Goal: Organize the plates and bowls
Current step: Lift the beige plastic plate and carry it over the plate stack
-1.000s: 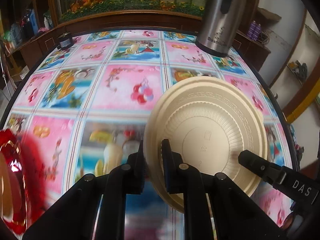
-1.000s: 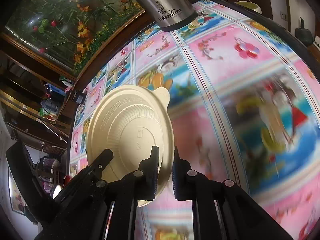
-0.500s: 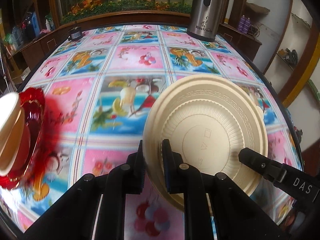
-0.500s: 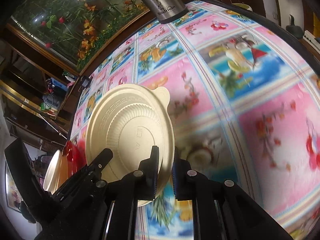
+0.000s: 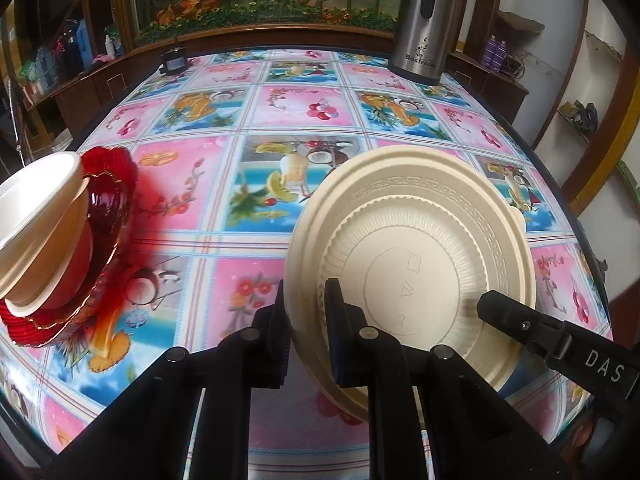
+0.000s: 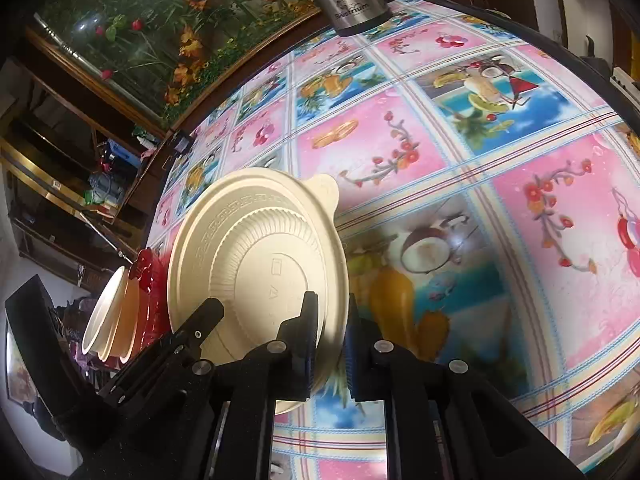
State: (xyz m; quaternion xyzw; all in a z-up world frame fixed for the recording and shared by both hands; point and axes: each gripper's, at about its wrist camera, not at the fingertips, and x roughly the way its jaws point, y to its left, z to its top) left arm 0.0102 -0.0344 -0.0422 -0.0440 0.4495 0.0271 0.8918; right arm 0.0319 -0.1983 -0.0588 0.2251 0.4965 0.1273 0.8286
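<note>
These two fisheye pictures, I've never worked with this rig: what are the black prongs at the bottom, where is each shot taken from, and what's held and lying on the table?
There is no robot here. A person holds a two-finger gripper in each hand, and a camera on each looks forward along its fingers; the black prongs are those fingers. One picture is from the left gripper, the other from the right gripper. Both are shut on the rim of one cream plate, seen from its underside and carried between them above the flowered tablecloth. To the left, a red glass dish holds stacked cream bowls. A steel flask stands at the far edge.
</note>
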